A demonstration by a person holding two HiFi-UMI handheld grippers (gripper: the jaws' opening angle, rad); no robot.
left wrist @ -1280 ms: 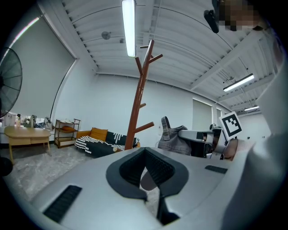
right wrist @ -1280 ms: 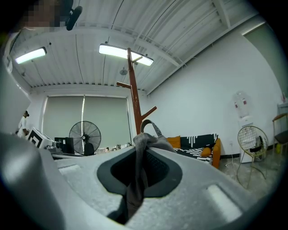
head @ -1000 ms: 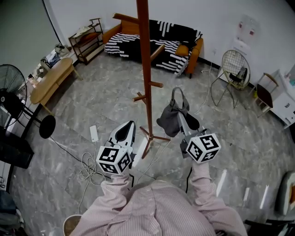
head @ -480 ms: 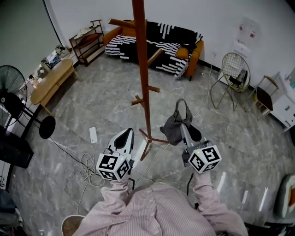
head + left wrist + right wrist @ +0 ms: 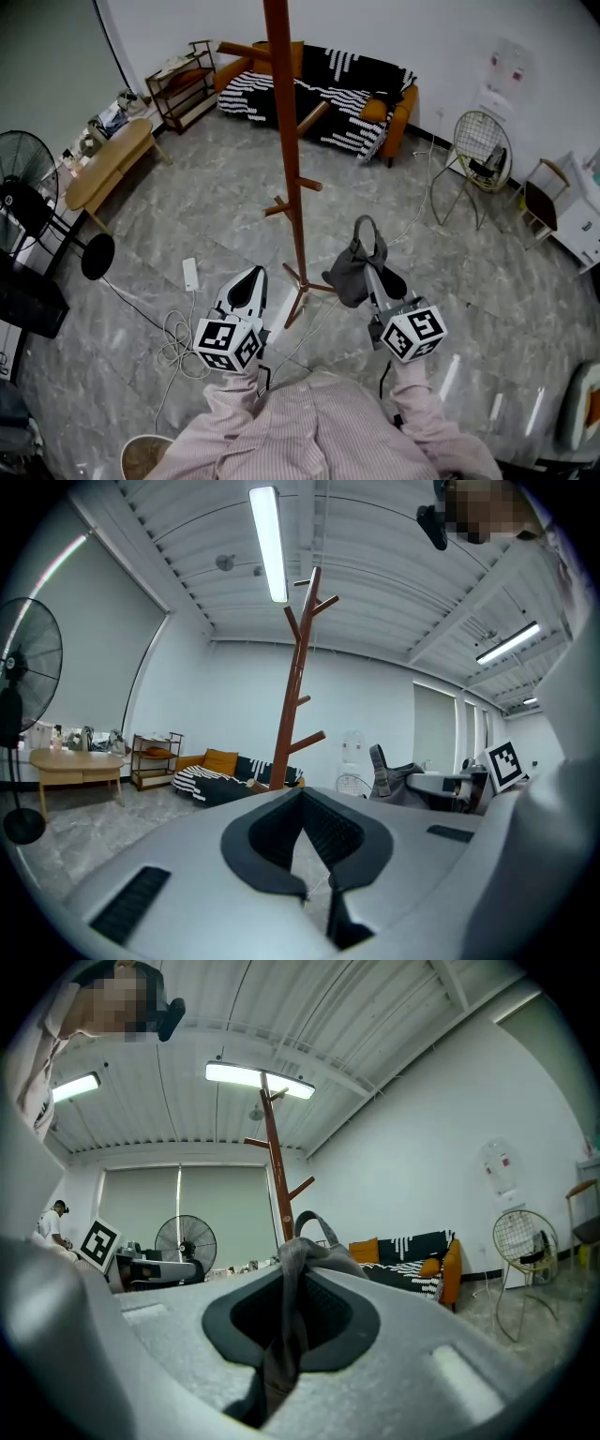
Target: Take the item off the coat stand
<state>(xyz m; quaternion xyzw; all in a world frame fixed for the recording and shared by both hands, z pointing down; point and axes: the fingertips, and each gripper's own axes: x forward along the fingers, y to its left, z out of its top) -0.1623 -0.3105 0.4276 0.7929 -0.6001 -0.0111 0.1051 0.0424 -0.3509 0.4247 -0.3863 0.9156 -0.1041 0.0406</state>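
Note:
The brown wooden coat stand rises in the middle of the room, and its pegs are bare. My right gripper is shut on a grey bag with a loop handle, held clear of the stand to the right of its base. The bag's cloth is pinched between the right gripper's pads and its handle arches above them, with the stand behind. To the left of the stand's feet, my left gripper is shut and holds nothing. Its view shows the left gripper, the stand and the bag.
A striped sofa stands against the far wall, with a shelf rack and a wooden table to the left. A fan is at the far left. A wire chair is on the right. A power strip and cables lie on the floor.
Both grippers have drawn back a little toward my body, and the bag has moved with the right one. The stand sits slightly further left in view.

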